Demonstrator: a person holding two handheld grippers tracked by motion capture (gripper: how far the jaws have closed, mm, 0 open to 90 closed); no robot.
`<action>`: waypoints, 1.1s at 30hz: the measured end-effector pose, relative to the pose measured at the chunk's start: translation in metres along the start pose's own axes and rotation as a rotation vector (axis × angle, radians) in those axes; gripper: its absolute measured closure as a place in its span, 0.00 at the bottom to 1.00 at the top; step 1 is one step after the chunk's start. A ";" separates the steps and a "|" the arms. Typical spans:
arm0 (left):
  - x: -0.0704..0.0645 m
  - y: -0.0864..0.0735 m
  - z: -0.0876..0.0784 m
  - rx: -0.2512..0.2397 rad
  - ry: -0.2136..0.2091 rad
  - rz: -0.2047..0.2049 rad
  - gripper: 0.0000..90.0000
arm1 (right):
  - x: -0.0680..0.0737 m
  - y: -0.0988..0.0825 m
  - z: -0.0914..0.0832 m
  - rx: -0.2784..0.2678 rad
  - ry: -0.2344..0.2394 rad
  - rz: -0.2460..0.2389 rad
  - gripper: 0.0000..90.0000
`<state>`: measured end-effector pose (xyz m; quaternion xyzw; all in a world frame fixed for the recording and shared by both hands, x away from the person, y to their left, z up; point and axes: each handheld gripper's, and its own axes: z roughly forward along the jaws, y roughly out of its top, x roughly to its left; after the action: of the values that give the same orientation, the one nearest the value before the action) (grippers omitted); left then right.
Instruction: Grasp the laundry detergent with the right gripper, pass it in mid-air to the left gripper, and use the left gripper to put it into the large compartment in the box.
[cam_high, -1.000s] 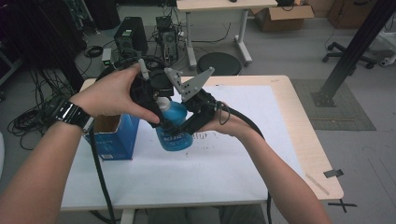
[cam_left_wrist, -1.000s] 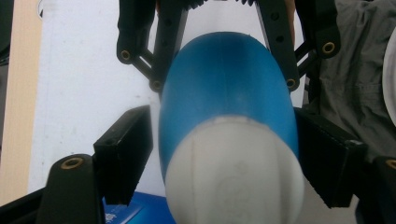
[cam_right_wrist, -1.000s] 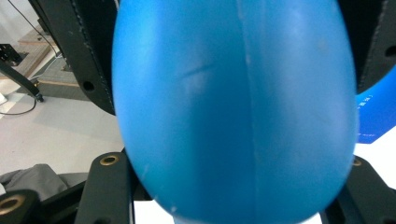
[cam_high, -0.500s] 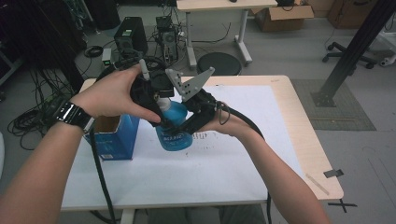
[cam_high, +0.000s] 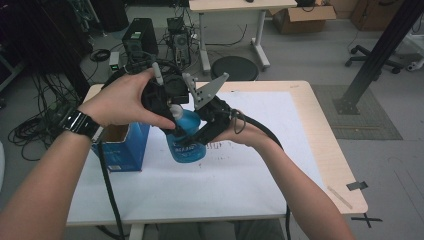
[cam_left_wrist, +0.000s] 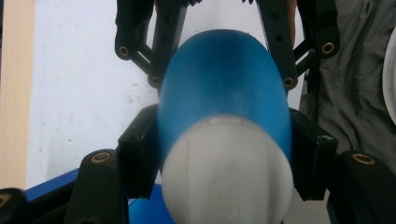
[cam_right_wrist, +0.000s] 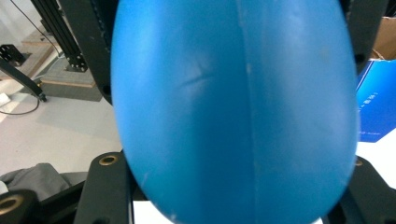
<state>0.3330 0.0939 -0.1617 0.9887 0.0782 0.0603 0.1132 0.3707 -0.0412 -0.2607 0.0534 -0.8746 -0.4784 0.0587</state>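
A blue plastic bottle (cam_high: 187, 142) with a white cap (cam_left_wrist: 226, 177) stands upright over the white sheet (cam_high: 250, 175); I cannot tell whether its base touches. My left gripper (cam_high: 170, 102) comes from above and is shut on the bottle just below the cap, its black jaws pressed on both sides in the left gripper view (cam_left_wrist: 224, 158). My right gripper (cam_high: 202, 130) is shut across the blue body from the right. It also appears further along the bottle (cam_left_wrist: 219, 51) in the left gripper view. The blue body (cam_right_wrist: 233, 107) bulges between the right gripper's jaws (cam_right_wrist: 238, 186).
An open blue cardboard box (cam_high: 122, 147) stands on the table just left of the bottle, under my left wrist. The wooden table edge (cam_high: 332, 150) runs along the right. Cables trail from both grippers toward the near edge. Chairs, desks and computer cases stand beyond the table.
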 end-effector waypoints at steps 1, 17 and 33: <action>0.000 0.001 0.000 0.001 -0.004 -0.009 0.42 | 0.000 0.000 0.000 -0.001 0.005 0.003 0.46; 0.020 -0.008 -0.024 0.079 0.078 -0.274 0.42 | -0.018 -0.042 -0.022 0.202 -0.103 0.081 0.10; 0.062 -0.054 -0.078 -0.009 0.237 -0.864 0.42 | -0.022 -0.108 -0.089 0.668 -0.232 0.141 0.08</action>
<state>0.3753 0.1733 -0.0928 0.8511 0.4960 0.1206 0.1225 0.4105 -0.1699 -0.3052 -0.0455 -0.9850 -0.1638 -0.0287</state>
